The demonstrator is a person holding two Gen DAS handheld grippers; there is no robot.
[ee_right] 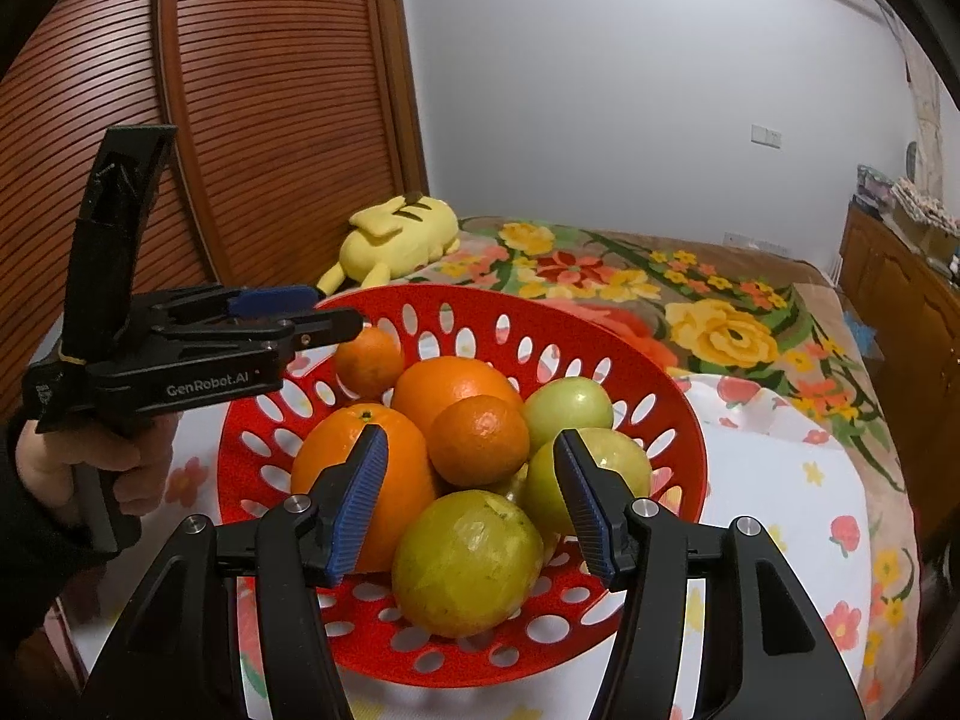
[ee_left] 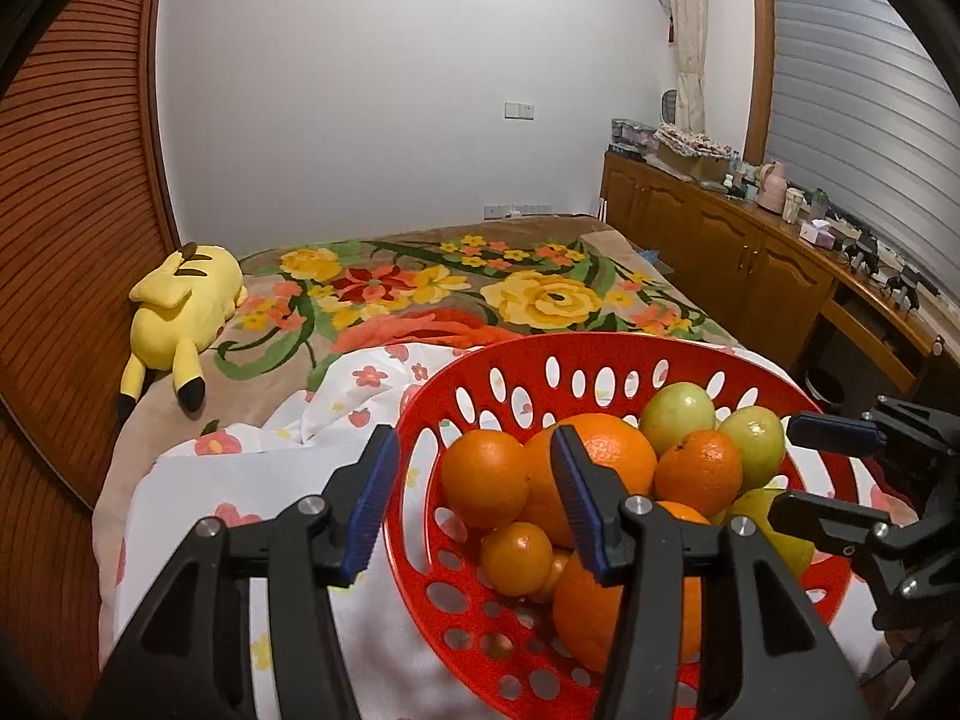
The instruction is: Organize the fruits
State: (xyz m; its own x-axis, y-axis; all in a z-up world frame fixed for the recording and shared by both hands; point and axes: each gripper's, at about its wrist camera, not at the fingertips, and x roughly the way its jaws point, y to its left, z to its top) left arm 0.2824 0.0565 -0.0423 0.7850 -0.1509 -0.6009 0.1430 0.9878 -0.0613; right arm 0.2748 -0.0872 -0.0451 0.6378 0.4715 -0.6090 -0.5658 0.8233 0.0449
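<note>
Both hand-held grippers hang w/ jaws apart at red basket (ee_left: 480,378) rim

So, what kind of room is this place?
Most likely a bedroom at home: a bed with a floral blanket, a yellow plush toy on it, and a wooden cabinet along the wall.

"GenRobot.AI" — white lettering, left gripper (ee_right: 336,312) body
</note>
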